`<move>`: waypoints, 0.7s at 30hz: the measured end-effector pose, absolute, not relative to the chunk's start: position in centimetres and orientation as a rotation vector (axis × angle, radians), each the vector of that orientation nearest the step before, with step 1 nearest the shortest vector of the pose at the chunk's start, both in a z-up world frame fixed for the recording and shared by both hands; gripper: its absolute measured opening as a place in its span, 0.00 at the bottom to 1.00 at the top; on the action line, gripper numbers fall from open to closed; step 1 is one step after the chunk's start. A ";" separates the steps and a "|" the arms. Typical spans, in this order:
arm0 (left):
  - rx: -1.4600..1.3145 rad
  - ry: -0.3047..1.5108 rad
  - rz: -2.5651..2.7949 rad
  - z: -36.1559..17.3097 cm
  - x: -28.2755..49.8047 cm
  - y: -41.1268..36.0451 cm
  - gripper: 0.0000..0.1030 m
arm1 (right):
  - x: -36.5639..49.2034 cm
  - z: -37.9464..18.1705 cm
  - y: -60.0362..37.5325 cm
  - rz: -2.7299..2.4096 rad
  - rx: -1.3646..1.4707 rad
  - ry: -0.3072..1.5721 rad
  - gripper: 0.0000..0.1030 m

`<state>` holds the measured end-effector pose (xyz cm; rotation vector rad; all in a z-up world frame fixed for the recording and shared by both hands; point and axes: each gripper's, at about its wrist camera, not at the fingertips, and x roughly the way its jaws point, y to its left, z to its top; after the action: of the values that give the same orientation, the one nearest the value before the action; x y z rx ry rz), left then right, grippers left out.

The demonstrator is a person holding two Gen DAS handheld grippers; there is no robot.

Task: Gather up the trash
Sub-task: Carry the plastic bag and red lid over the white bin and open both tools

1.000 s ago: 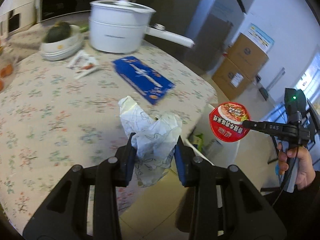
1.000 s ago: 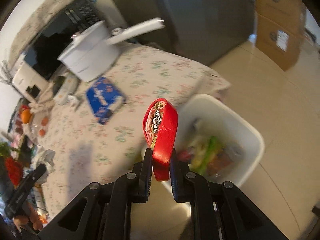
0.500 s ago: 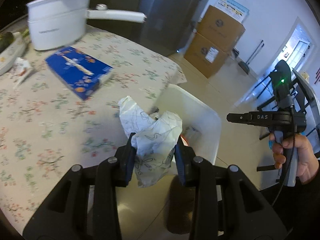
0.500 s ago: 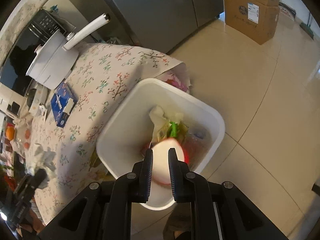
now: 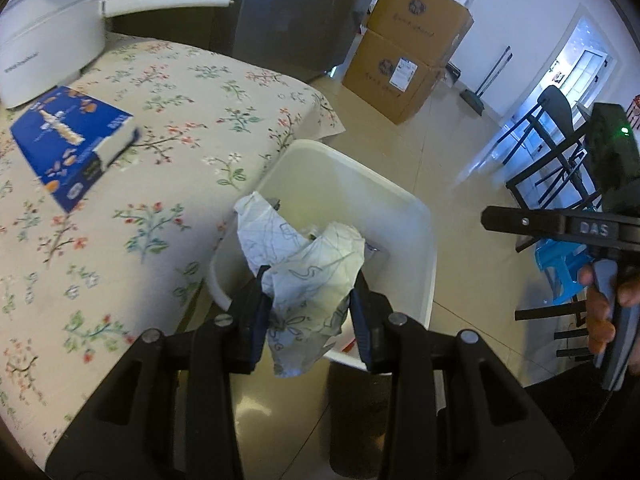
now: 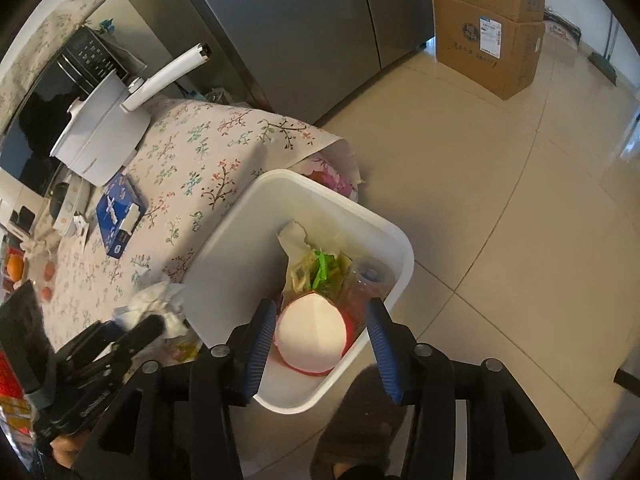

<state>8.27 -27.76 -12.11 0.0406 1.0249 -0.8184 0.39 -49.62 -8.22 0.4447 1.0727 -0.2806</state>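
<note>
Pale floor tiles (image 6: 500,208) and a flowered tablecloth (image 5: 132,184) frame the scene, with a white trash bin (image 6: 394,240) standing on the floor hard against the table's edge, already partly full of wrappers and a plastic bottle. Farther back on the table, a white electric pot (image 5: 48,40) and a blue box (image 5: 68,148) sit untouched.

Over the bin, the right gripper (image 6: 320,344) points steeply down, its jaws opening; the red-rimmed foil lid (image 6: 310,336) shows between the blue pads but clear of both, pale side up and apparently lying in the bin's near corner.

Beside it, the left gripper (image 5: 312,312) is clamped on a crumpled printed wrapper (image 5: 304,276), its jaws at a middling gap. The bin's mouth lies directly ahead of and below that claw, so the wrapper hangs over the bin's near, table-side rim rather than its centre. Of the two hands, the left is the one still loaded; a short carry forward before release looks like the safer drop, since the wad's lower tail dangles outside the rim.
</note>
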 end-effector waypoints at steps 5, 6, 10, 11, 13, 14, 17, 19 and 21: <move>0.048 1.006 -0.826 -11.9 8.3 -28.9 0.52 | 0.3 -7.7 -50.1 -0.298 0.445 1.055 0.50; 0.051 1.004 -0.826 -11.9 8.3 -29.0 0.57 | 0.3 -7.6 -50.1 -0.299 0.448 1.049 0.51; 0.062 1.004 -0.811 -11.7 8.3 -28.7 0.72 | 0.2 -7.2 -50.3 -0.295 0.457 1.031 0.56; 0.063 1.002 -0.805 -11.6 8.4 -28.5 0.74 | 0.2 -7.2 -50.3 -0.295 0.455 1.030 0.58; 0.065 1.001 -0.787 -11.3 8.7 -27.8 0.77 | 0.3 -7.2 -50.2 -0.295 0.454 1.033 0.59; 0.063 1.001 -0.779 -11.2 8.9 -27.6 0.80 | 0.5 -7.1 -50.2 -0.295 0.456 1.034 0.60; 0.056 1.001 -0.749 -10.7 9.3 -26.1 0.81 | 0.6 -6.8 -49.9 -0.293 0.457 1.026 0.66; 0.058 0.990 -0.724 -10.0 9.6 -24.7 0.81 | 0.9 -6.5 -49.5 -0.291 0.445 1.017 0.70; 0.061 0.967 -0.686 -9.1 10.0 -23.0 0.83 | 1.6 -6.2 -48.8 -0.284 0.421 1.012 0.75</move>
<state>9.95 -22.99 -9.15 0.0610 0.9667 -0.6862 1.55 -48.80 -6.20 0.4206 1.0125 -0.2836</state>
